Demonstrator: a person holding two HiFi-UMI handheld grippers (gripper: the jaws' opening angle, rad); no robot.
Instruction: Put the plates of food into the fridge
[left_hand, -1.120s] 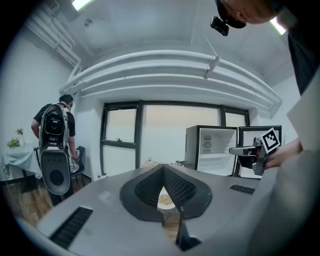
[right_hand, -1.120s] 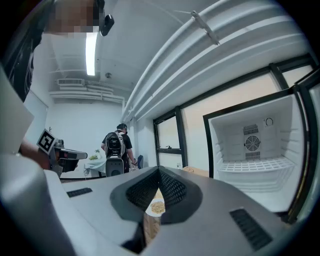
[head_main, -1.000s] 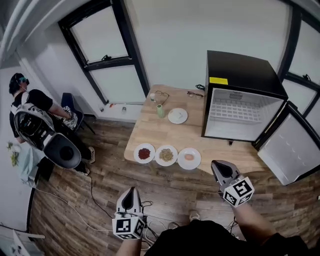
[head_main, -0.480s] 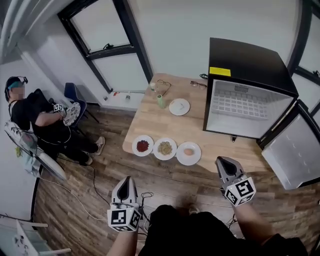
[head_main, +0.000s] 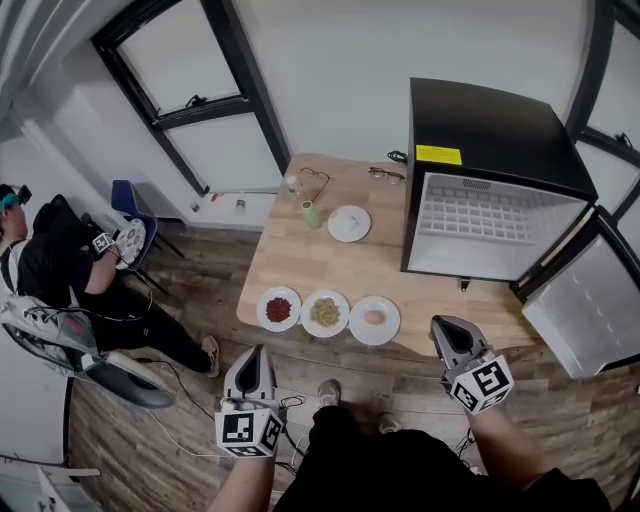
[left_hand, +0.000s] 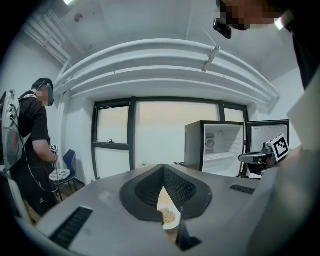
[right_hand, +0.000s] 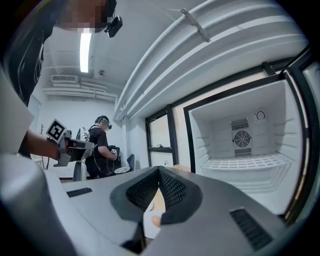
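Three plates stand in a row at the wooden table's (head_main: 300, 262) near edge: one with red food (head_main: 278, 309), one with grainy greenish food (head_main: 325, 312), one with an egg (head_main: 375, 319). A fourth white plate (head_main: 349, 223) lies farther back. The black mini fridge (head_main: 490, 130) stands open on the table's right, its door (head_main: 580, 305) swung to the right and its inside (right_hand: 245, 150) bare. My left gripper (head_main: 253, 358) is shut, short of the table, in line with the grainy plate (left_hand: 169, 216). My right gripper (head_main: 441, 327) is shut and holds nothing, near the egg plate (right_hand: 154, 220).
A green cup (head_main: 310, 213), a small bottle (head_main: 291, 184) and two pairs of glasses (head_main: 385, 175) lie at the table's back. A person (head_main: 60, 262) sits at the left by a blue chair (head_main: 128, 200). Cables (head_main: 190, 390) run over the wooden floor.
The head view has shifted, so the table and fridge sit a little lower and more to the left. The seated person at the left has drifted toward the frame's edge. Both grippers stay shut.
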